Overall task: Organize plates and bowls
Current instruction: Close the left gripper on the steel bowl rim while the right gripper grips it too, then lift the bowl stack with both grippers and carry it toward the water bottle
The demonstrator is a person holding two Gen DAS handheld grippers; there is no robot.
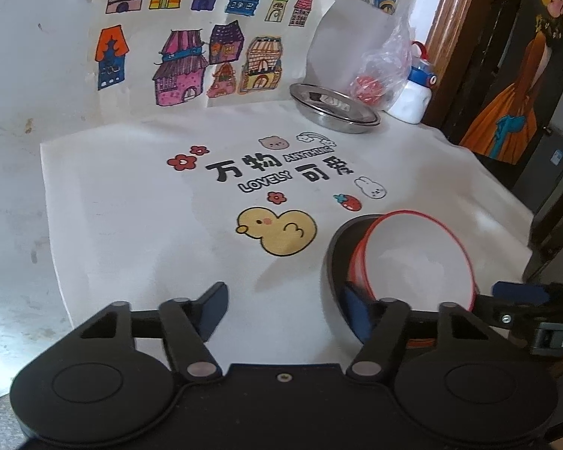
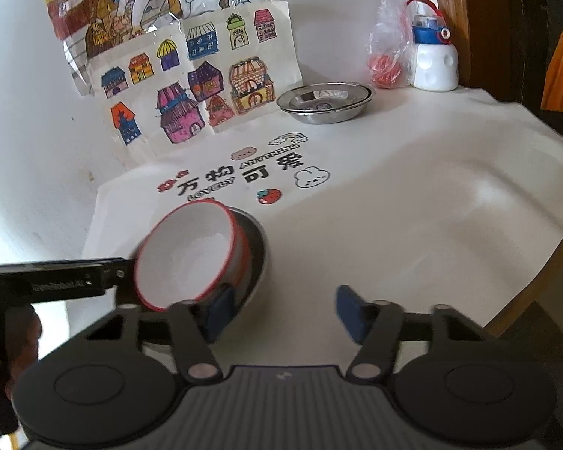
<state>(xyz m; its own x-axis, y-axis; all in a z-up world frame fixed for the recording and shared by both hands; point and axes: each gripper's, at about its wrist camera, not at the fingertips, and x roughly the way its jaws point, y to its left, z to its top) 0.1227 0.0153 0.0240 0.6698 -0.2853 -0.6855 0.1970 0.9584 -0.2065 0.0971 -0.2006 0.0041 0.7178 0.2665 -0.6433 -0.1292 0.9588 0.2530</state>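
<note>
on the white printed cloth (image 1: 131, 206) the red-rimmed bowl (image 1: 416, 258) sits tilted in a dark plate (image 1: 337, 255) at lower right of my left gripper (image 1: 289, 311), lower left of my right gripper (image 2: 281, 311) (both half-wide, gripping nothing).

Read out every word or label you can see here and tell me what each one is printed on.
"万物可爱": white table cloth, large black characters.
"ANYTHING": same cloth, beside the rainbow.
"LOVELY": same cloth, under the characters.
"DA...": cut off, on the right gripper at the left view's edge.
Embossed brand on the left gripper: too blurred.
Drawings on the wall: no legible words.
</note>
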